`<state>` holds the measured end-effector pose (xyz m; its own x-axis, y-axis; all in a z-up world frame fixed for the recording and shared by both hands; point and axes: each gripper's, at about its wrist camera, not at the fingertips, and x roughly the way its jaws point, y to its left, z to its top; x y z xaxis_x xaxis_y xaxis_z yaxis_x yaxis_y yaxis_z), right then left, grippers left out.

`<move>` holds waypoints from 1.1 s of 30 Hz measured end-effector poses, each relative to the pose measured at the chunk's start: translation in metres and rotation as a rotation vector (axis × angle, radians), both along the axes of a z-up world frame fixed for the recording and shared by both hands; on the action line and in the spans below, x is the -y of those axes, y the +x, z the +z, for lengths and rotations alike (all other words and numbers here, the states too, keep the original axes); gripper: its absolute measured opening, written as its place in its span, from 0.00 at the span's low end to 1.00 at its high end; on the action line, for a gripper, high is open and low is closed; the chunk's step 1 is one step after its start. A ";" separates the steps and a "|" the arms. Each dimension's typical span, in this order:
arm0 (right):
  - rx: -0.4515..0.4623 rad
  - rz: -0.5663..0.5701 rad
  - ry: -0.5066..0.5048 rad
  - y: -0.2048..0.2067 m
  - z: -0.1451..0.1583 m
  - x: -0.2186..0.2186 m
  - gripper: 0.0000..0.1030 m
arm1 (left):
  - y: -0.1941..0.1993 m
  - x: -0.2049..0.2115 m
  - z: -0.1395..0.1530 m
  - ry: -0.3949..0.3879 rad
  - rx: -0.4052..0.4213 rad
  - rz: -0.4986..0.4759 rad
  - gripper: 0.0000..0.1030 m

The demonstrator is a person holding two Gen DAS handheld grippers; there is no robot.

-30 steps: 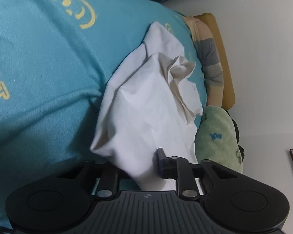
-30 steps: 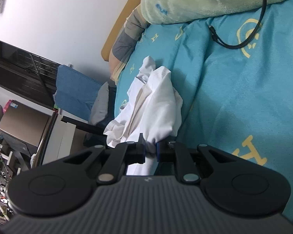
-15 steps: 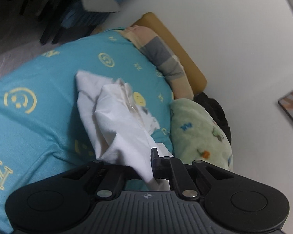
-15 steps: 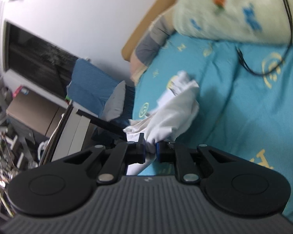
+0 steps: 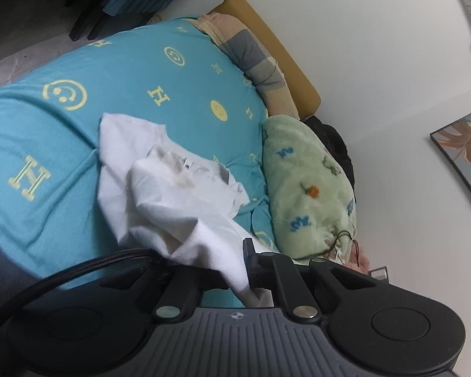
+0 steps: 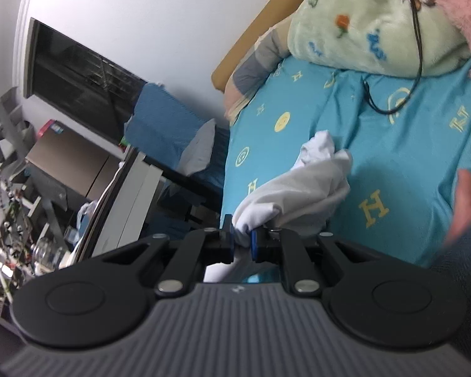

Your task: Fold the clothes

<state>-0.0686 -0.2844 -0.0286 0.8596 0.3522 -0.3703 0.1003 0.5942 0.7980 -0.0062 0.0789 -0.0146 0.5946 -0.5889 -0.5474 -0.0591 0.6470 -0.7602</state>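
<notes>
A crumpled white garment (image 5: 172,194) hangs above the turquoise bedsheet (image 5: 62,144), its far end still trailing on the sheet. My left gripper (image 5: 240,265) is shut on one edge of it; the cloth drapes over the left finger and hides it. In the right wrist view the same white garment (image 6: 301,188) stretches from the bed up to my right gripper (image 6: 242,240), which is shut on a bunched corner between its blue pads.
A green fleece blanket (image 5: 304,188) and a striped pillow (image 5: 251,50) lie against the headboard (image 5: 273,40). A black cable (image 6: 405,72) loops on the sheet. A person's hand (image 6: 464,201) shows at right. A cluttered desk and shelves (image 6: 47,194) stand beside the bed.
Both grippers have risen and pulled back from the bed, lifting the white garment off the sheet and stretching it out. More of the bed and room shows in both views.
</notes>
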 end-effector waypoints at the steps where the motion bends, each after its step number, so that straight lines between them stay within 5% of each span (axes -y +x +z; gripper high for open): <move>1: 0.000 -0.005 -0.015 0.013 0.001 -0.001 0.13 | 0.015 -0.001 -0.002 0.001 -0.010 0.008 0.07; 8: -0.042 0.007 -0.122 0.162 -0.017 -0.008 0.13 | 0.149 0.003 -0.030 0.118 -0.055 0.063 0.08; 14: -0.119 0.060 -0.151 0.243 -0.076 -0.011 0.15 | 0.202 -0.006 -0.086 0.161 -0.048 0.036 0.12; 18: -0.146 0.116 -0.143 0.251 -0.106 -0.008 0.16 | 0.213 -0.015 -0.110 0.124 -0.055 0.017 0.14; 21: -0.147 0.163 -0.148 0.252 -0.110 -0.009 0.23 | 0.214 -0.012 -0.105 0.126 -0.026 -0.009 0.29; 23: -0.103 0.198 -0.162 0.245 -0.100 -0.013 0.69 | 0.208 -0.008 -0.096 0.122 0.020 -0.035 0.53; 25: -0.047 0.229 -0.171 0.235 -0.088 -0.016 0.80 | 0.196 -0.003 -0.082 0.140 0.074 -0.061 0.69; 31: 0.025 0.246 -0.205 0.202 -0.067 -0.022 0.79 | 0.157 0.023 -0.059 0.328 0.190 -0.129 0.81; 33: 0.001 0.289 -0.264 0.199 -0.072 -0.029 0.68 | 0.154 0.035 -0.062 0.410 0.183 -0.134 0.81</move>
<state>0.1305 -0.2554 -0.1004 0.7393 0.4725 -0.4798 -0.1018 0.7827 0.6140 0.1473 0.0443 -0.0769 0.6362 -0.4243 -0.6444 0.1569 0.8889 -0.4304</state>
